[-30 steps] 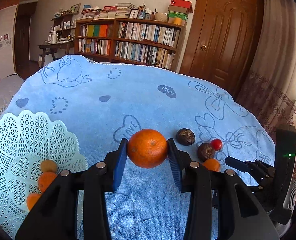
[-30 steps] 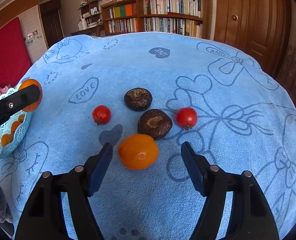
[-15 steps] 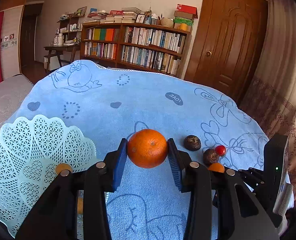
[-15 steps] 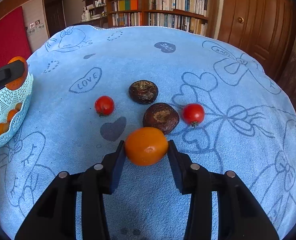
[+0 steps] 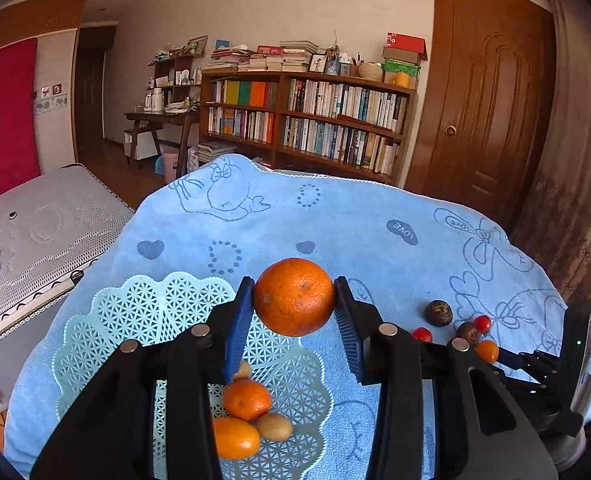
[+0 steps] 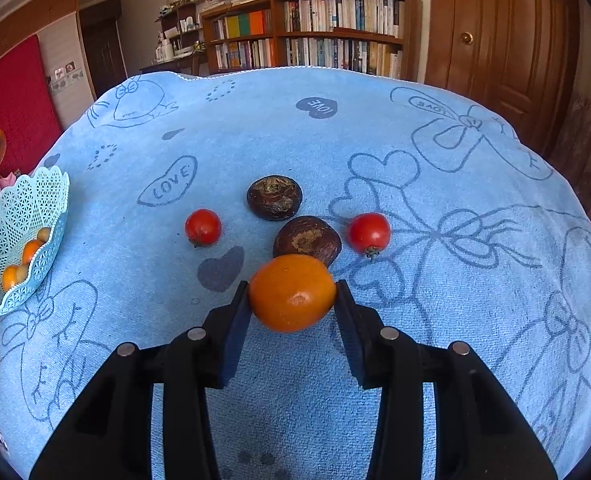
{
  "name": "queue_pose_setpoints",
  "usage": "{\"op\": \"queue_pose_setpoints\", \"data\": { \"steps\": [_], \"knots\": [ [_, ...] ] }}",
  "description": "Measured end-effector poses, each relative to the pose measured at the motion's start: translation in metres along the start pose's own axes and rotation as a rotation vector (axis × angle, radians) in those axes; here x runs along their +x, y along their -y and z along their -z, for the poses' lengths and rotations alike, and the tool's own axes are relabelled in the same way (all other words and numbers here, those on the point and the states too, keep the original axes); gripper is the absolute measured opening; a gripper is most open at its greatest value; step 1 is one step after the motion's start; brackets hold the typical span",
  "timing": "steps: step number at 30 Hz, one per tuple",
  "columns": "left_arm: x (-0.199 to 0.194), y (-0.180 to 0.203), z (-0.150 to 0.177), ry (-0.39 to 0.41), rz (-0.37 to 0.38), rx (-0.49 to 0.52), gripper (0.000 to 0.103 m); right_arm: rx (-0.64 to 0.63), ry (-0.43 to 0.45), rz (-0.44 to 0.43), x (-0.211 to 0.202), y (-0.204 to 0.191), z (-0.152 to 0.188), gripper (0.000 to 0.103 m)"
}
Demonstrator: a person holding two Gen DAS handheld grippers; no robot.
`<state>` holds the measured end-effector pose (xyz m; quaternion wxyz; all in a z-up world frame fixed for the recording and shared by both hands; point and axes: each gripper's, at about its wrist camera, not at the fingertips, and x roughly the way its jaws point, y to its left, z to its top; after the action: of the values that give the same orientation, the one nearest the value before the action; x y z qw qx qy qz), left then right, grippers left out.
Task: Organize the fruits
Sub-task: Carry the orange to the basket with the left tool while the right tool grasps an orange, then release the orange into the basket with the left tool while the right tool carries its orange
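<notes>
We see pale-blue lattice plastic basket (image 6: 35, 208) at left of blue printed towel (image 6: 455, 320); two dark brown round fruits (image 6: 274, 197) sit mid-towel between two small red tomatoes (image 6: 203, 227).

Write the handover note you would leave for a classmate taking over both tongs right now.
Left tongs: shut on a large orange, held above the lace basket.
Right tongs: shut on a smaller orange fruit, low over the blue towel.
Done: four fruits lie in the basket.
Left: drop both held fruits in; two red tomatoes and two dark brown fruits wait on the towel.
</notes>
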<state>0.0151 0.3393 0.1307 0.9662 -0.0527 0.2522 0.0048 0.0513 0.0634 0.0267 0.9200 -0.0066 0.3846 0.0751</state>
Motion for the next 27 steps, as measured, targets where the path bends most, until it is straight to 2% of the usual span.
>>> {"op": "queue_pose_setpoints", "data": {
  "steps": [7, 13, 15, 18, 22, 27],
  "knots": [
    [-0.006, -0.025, 0.001, 0.007, -0.06, -0.018, 0.041, 0.0, 0.0, 0.002, 0.0, 0.0, 0.0, 0.043],
    [-0.011, -0.038, -0.003, 0.02, -0.074, -0.048, 0.044, 0.003, 0.003, 0.0, -0.001, 0.002, 0.001, 0.043],
    [-0.014, -0.04, -0.005, 0.029, -0.078, -0.058, 0.064, 0.004, 0.003, -0.001, -0.001, 0.002, 0.001, 0.043],
    [-0.02, -0.041, -0.009, 0.057, -0.092, -0.065, 0.077, 0.028, -0.006, -0.046, -0.005, 0.002, 0.0, 0.043],
    [-0.033, -0.049, -0.014, 0.086, -0.092, -0.081, 0.081, 0.024, 0.003, -0.104, -0.018, -0.014, -0.008, 0.043],
    [-0.047, -0.064, -0.02, 0.132, -0.107, -0.116, 0.092, -0.048, 0.023, -0.187, -0.037, -0.058, -0.025, 0.043]
  ]
}}
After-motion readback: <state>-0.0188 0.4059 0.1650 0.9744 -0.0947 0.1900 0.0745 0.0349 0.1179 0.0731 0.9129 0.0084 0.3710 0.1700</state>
